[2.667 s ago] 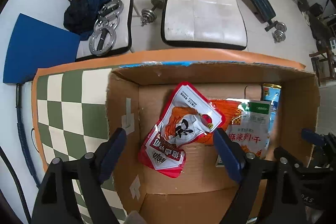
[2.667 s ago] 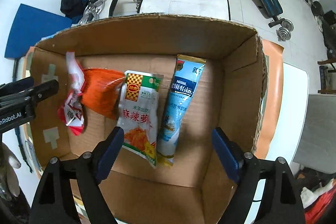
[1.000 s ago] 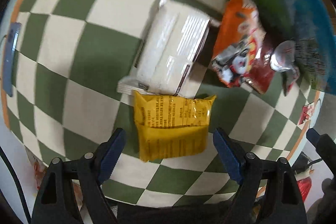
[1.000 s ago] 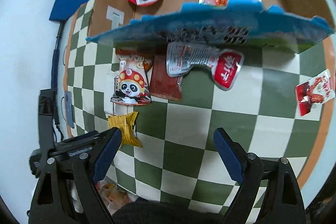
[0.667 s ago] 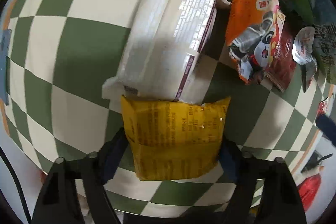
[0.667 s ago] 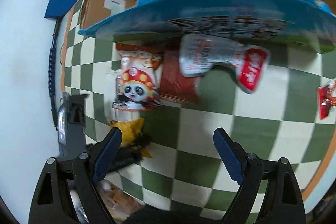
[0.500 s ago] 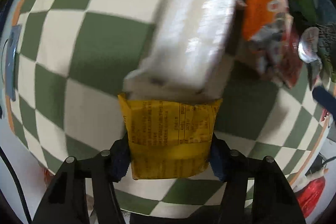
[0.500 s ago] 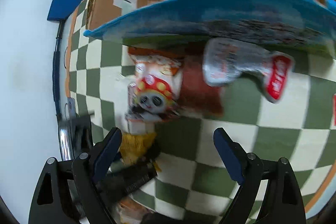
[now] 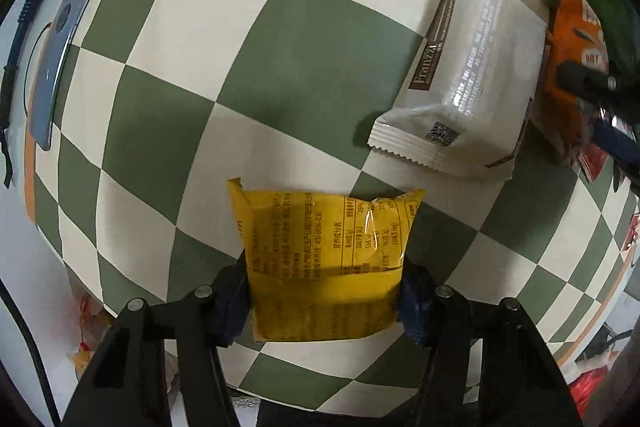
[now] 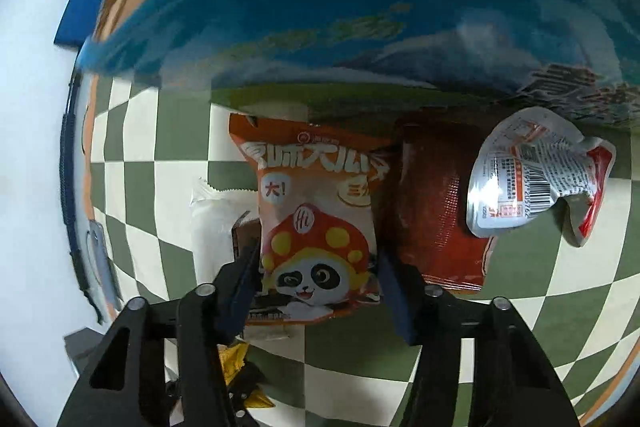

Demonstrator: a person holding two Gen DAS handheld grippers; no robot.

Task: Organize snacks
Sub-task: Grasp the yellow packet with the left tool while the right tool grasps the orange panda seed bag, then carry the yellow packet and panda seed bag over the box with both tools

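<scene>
Since 0.5 s ago the left gripper (image 9: 324, 301) has lifted the yellow pack (image 9: 323, 259) clear of the white pack (image 9: 464, 83); its jaws are clamped on the pack's lower sides. The right gripper (image 10: 316, 287) has closed in around the panda bag (image 10: 316, 227), near the cloth's (image 9: 168, 75) box-side edge; jaws flank the bag, contact uncertain. Both grips sit low, likely for carrying to the box (image 10: 360, 7).
</scene>
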